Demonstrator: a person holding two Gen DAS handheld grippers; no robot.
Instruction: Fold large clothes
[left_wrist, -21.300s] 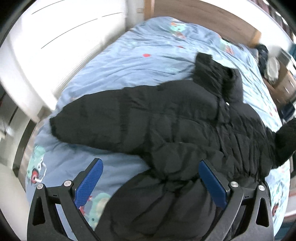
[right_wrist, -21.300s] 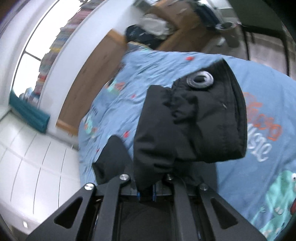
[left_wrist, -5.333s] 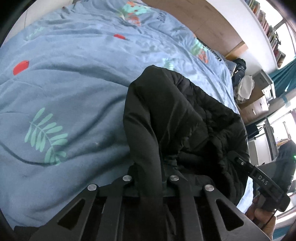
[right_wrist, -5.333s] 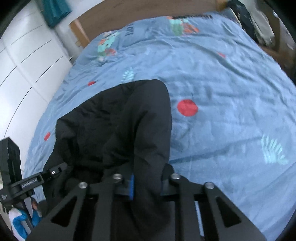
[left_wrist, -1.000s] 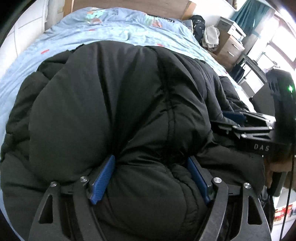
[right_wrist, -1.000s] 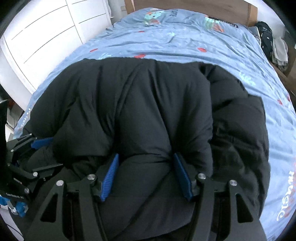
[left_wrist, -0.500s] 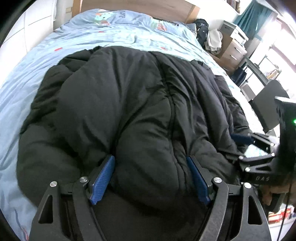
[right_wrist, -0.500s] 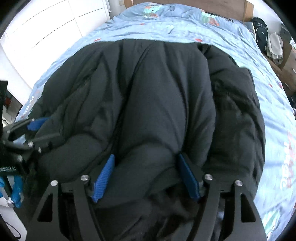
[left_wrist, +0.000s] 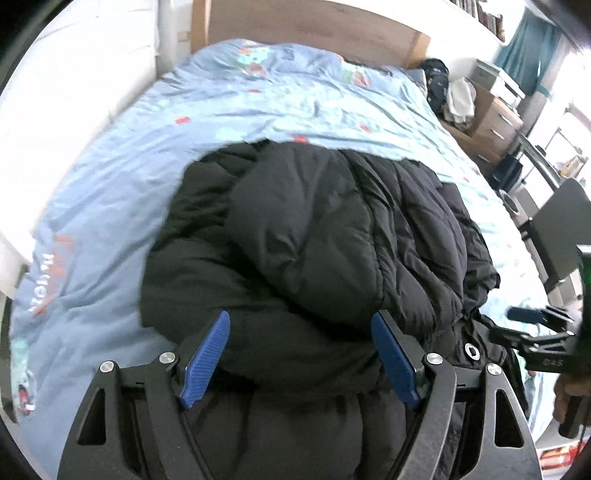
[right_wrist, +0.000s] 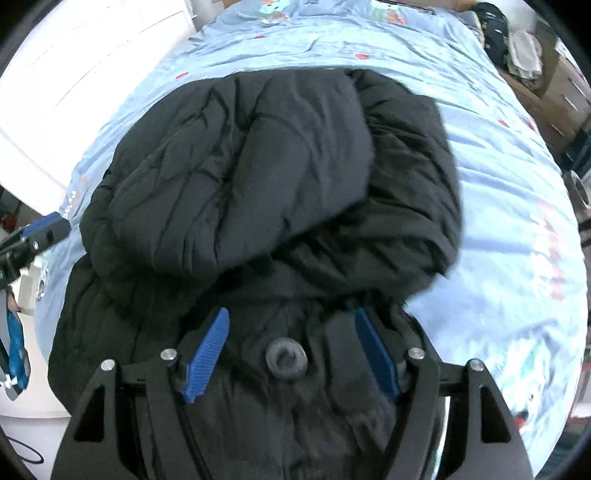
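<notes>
A black puffer jacket (left_wrist: 317, 236) lies folded in a bulky heap on the blue patterned bed cover (left_wrist: 258, 99). It also fills the right wrist view (right_wrist: 266, 177). My left gripper (left_wrist: 301, 354) is open, its blue pads astride the near edge of the heap. My right gripper (right_wrist: 291, 350) is open too, over the near part of the jacket, where a round dark grommet (right_wrist: 286, 358) shows between the pads. Neither pinches the cloth. The right gripper shows at the right edge of the left wrist view (left_wrist: 535, 332), the left one at the left edge of the right wrist view (right_wrist: 33, 236).
A wooden headboard (left_wrist: 314, 29) closes the far end of the bed. White cupboard doors (right_wrist: 74, 59) run along the left. A wooden chest of drawers (left_wrist: 495, 114) with clothes on it and a dark chair (left_wrist: 561, 229) stand to the right.
Both grippers have drawn back and up from the jacket. More of the blue cover shows around the heap than half a second ago. The jaws stay open.
</notes>
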